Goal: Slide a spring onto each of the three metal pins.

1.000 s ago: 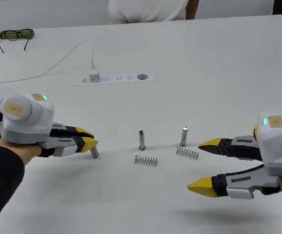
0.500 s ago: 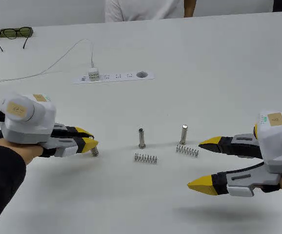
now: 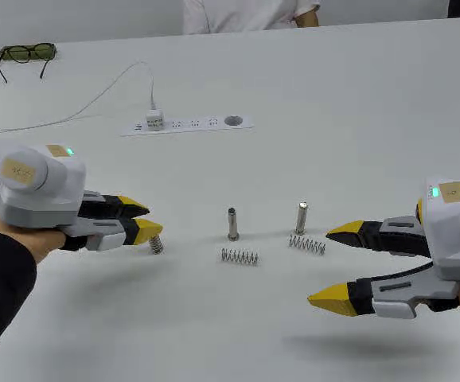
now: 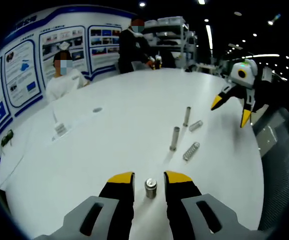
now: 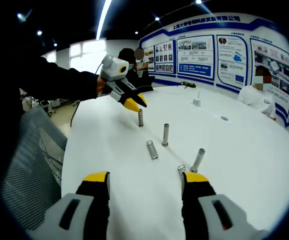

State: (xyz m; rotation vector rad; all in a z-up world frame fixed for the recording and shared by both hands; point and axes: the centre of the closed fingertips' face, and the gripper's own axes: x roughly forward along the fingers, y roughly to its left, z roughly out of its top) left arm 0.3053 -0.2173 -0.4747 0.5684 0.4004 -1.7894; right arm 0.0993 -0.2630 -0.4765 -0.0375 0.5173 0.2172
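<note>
Three metal pins stand in a row on the white table. The left pin wears a spring and sits between the tips of my open left gripper, seen close in the left gripper view between the jaws of the left gripper. The middle pin and right pin are bare. One loose spring lies in front of the middle pin, another spring by the right pin. My right gripper hovers open just right of that spring.
A white power strip with a plug and cable lies further back. Dark glasses rest at the far left corner. A person in white sits at the far edge.
The left gripper's jaws have spread a little around the spring-covered left pin. The right gripper has barely moved. The camera shifted slightly.
</note>
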